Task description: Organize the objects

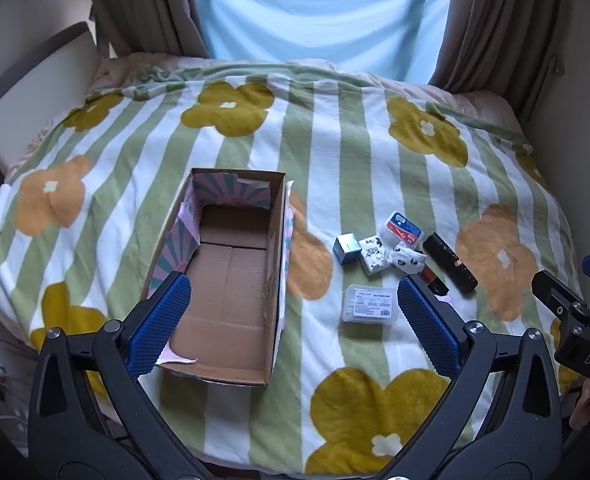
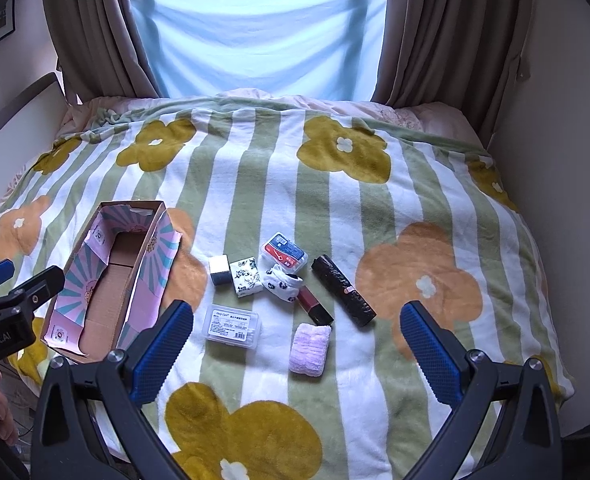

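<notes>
Both the left gripper (image 1: 294, 300) and right gripper (image 2: 297, 330) gape wide, holding nothing, above the blanket (image 2: 375, 208).

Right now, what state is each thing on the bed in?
cardboard box: open, empty
swab case: closed, flat
red-blue case: closed
pink towel: folded
black roll: lying flat
lipstick: capped, lying
left gripper: open
right gripper: open

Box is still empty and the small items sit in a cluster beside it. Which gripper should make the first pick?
Right. The right gripper is open directly over the cluster, with the pink towel between its fingers; the left gripper faces the cardboard box.
</notes>
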